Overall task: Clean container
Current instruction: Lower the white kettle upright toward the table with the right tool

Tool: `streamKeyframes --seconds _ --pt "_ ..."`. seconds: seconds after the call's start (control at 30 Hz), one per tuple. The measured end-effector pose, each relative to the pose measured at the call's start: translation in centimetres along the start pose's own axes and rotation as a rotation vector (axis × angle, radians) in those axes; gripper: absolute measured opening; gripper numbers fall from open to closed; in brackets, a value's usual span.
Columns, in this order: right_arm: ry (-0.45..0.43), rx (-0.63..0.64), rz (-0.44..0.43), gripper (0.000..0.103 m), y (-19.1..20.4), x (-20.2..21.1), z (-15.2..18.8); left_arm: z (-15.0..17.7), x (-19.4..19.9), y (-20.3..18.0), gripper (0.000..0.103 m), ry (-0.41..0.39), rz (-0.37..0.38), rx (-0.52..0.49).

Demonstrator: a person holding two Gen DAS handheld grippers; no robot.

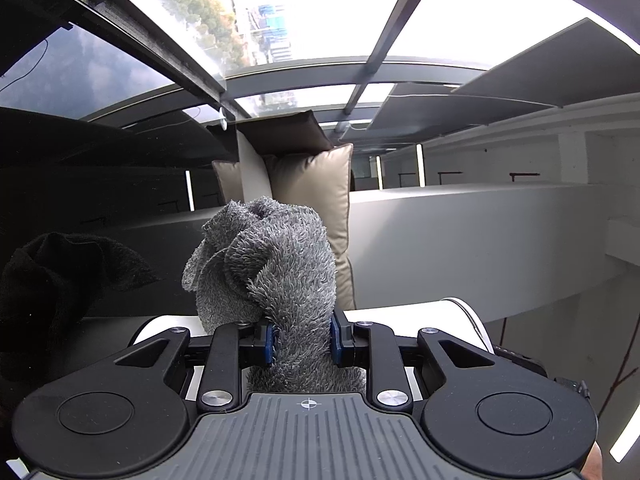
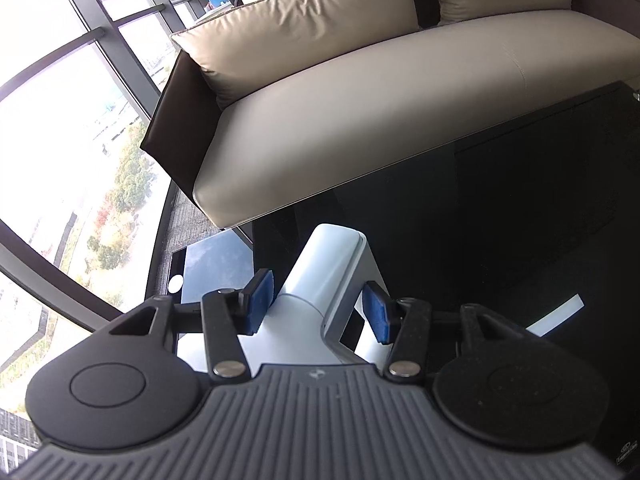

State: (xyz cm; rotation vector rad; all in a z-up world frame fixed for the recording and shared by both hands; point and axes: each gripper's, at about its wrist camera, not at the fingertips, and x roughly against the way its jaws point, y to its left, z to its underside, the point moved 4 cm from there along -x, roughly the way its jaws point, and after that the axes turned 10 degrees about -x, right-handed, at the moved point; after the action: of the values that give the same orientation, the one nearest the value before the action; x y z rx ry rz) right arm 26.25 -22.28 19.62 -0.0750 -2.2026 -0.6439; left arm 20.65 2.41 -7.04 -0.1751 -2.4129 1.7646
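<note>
Grey microfibre cloth [image 1: 266, 264], bunched, clamped between the blue pads of the left tongs [image 1: 302, 340]; its free end stands up ahead of the jaws, clear of any surface.

Left tongs: closed on the cloth. Just beyond them, a white rounded container [image 1: 464, 316], its edge showing on both sides of the linkage (whether cloth and container touch cannot be told).

Right tongs [image 2: 316, 306]: jaws parted, straddling a pale grey-white angular part of the container [image 2: 336, 264]; the pads stand just off its sides, no firm contact visible.

Surroundings: glossy black desk [image 2: 500, 208] beneath; dark crumpled cloth [image 1: 48, 280] at the left; beige leather sofa [image 2: 360, 112] with cushions behind; large windows [image 2: 60, 120] giving on trees and buildings.

Progress, as judged: cloth in hand, container steadied or about to be; wiping appears not yet under way. No dirt or wiped patches can be made out, so the cleaning seems wholly left to do.

Writing: small logo at the right view's lower corner, illegible. No other labels.
</note>
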Motion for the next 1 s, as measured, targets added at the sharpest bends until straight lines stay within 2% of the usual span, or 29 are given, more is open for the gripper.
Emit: streamKeyframes --seconds 0.57,0.77,1.0 --pt "0.008 0.151 -0.02 0.051 1.8 -1.2 -0.1 -0.1 0.4 -3.0 0.023 -0.031 0.065 -0.081" --pt "0.011 0.201 -0.031 0.051 2.2 -1.2 -0.1 0.3 0.0 -1.2 0.024 -0.014 -0.002 -0.046" --pt "0.009 0.259 -0.042 0.05 2.8 -1.0 0.1 0.6 0.2 0.6 0.024 -0.012 -0.091 -0.054"
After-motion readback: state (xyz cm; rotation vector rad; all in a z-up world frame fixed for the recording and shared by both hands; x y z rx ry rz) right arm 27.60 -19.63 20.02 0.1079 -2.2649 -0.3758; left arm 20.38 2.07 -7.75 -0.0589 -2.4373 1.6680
